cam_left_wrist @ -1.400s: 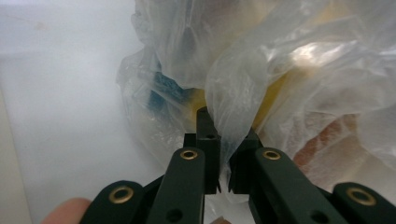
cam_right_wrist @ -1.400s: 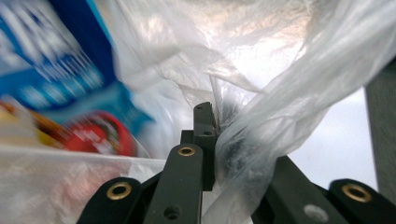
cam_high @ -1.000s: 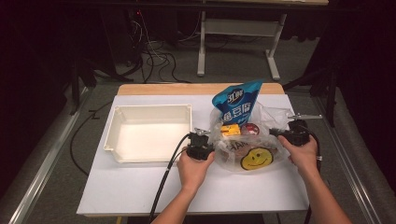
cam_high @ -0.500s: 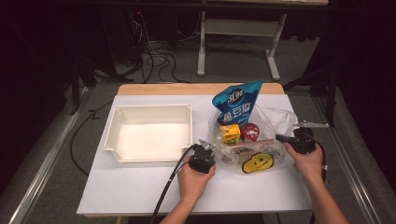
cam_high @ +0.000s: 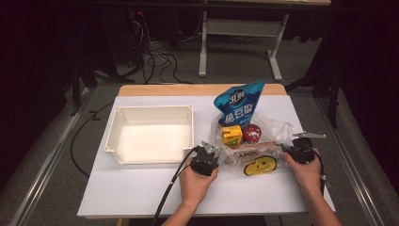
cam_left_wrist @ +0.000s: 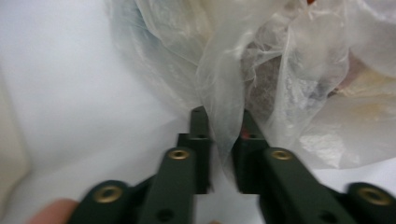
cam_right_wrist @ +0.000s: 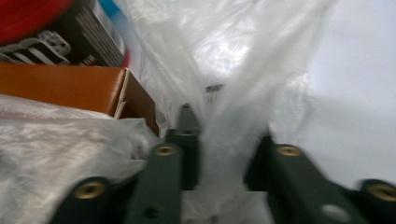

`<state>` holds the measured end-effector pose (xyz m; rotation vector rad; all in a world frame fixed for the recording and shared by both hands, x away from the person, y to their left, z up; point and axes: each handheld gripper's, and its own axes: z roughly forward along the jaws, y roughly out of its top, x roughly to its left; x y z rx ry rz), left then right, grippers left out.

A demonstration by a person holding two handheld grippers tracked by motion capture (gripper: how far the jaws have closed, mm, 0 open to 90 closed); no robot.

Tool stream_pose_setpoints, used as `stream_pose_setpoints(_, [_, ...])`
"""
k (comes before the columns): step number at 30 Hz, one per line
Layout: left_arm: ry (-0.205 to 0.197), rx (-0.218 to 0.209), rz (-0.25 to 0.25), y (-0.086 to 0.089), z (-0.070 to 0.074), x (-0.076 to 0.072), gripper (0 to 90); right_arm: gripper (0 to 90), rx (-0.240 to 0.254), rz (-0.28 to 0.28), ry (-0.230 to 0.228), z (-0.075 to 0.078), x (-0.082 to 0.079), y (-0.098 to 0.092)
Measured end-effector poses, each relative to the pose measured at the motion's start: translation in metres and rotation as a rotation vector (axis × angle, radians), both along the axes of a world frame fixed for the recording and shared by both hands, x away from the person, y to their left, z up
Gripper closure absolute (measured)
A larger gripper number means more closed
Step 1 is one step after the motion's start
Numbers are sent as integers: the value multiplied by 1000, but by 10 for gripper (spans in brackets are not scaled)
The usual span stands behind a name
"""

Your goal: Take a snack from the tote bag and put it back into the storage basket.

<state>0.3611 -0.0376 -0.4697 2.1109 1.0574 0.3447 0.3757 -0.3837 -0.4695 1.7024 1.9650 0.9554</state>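
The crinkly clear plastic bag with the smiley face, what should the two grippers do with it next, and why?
Probably close both and pull apart. The left gripper and right gripper, whose jaws have just been opening, each have a fold of the clear plastic bag between slack jaws, and the snacks are inside.

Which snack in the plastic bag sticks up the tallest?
The blue pouch with white writing: it stands upright out of the bag, while the yellow box and red-lidded tub sit low.
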Motion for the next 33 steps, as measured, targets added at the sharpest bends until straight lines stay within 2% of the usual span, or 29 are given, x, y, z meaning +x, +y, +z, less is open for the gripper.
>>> stream_pose_setpoints(2, [8, -40, -12, 1, 2, -5, 598, 563, 49, -7, -46, 0, -10, -3])
stream_pose_setpoints(5, [23, -143, 25, 10, 8, -7, 517, 436, 76, -29, -97, 7, -24, -10])
stream_pose_setpoints(7, [9, -202, 64, 18, 13, -10, 511, 398, 91, -46, -135, 15, -32, -12])
stream_pose_setpoints(9, [-12, -257, 106, 26, 18, -14, 529, 392, 120, -39, -164, 22, -40, -13])
stream_pose_setpoints(10, [-13, -301, 117, 29, 21, -15, 526, 392, 128, -31, -171, 24, -42, -13])
stream_pose_setpoints(11, [-19, -341, 123, 32, 24, -17, 520, 394, 130, -10, -174, 25, -43, -12])
stream_pose_setpoints(12, [-30, -358, 123, 33, 27, -18, 511, 394, 149, -1, -158, 25, -44, -9])
stream_pose_setpoints(13, [-32, -379, 118, 32, 30, -19, 497, 394, 188, 5, -141, 25, -44, -8])
stream_pose_setpoints(14, [-32, -379, 118, 32, 30, -19, 478, 394, 188, 5, -141, 25, -44, -8])
stream_pose_setpoints(15, [-10, -403, 99, 29, 34, -18, 459, 409, 246, 13, -112, 25, -42, -5])
stream_pose_setpoints(17, [14, -418, 95, 24, 35, -17, 428, 426, 240, 5, -90, 24, -41, 0])
stream_pose_setpoints(20, [49, -419, 115, 15, 33, -12, 320, 477, 218, 29, -84, 21, -41, 7])
stream_pose_setpoints(22, [80, -425, 106, 8, 30, -7, 325, 607, 241, 43, -85, 21, -43, 7])
stream_pose_setpoints(23, [81, -408, 104, 6, 29, -7, 387, 656, 240, 45, -86, 23, -44, 7])
stream_pose_setpoints(24, [81, -405, 99, 6, 28, -6, 510, 726, 224, 52, -93, 23, -44, 7])
stream_pose_setpoints(25, [85, -411, 79, 7, 27, -6, 685, 768, 212, 52, -89, 24, -46, 7])
stream_pose_setpoints(26, [84, -399, 71, 7, 27, -6, 813, 799, 201, 57, -87, 24, -47, 7])
stream_pose_setpoints(27, [87, -373, 62, 7, 26, -7, 892, 827, 193, 61, -82, 24, -48, 7])
stream_pose_setpoints(29, [117, -325, 35, 8, 22, -6, 900, 861, 170, 62, -71, 23, -49, 6])
stream_pose_setpoints(31, [153, -294, 19, 12, 15, -5, 900, 871, 163, 62, -65, 22, -47, 4])
stream_pose_setpoints(33, [150, -245, 26, 16, 9, -5, 900, 875, 173, 36, -35, 21, -46, 4])
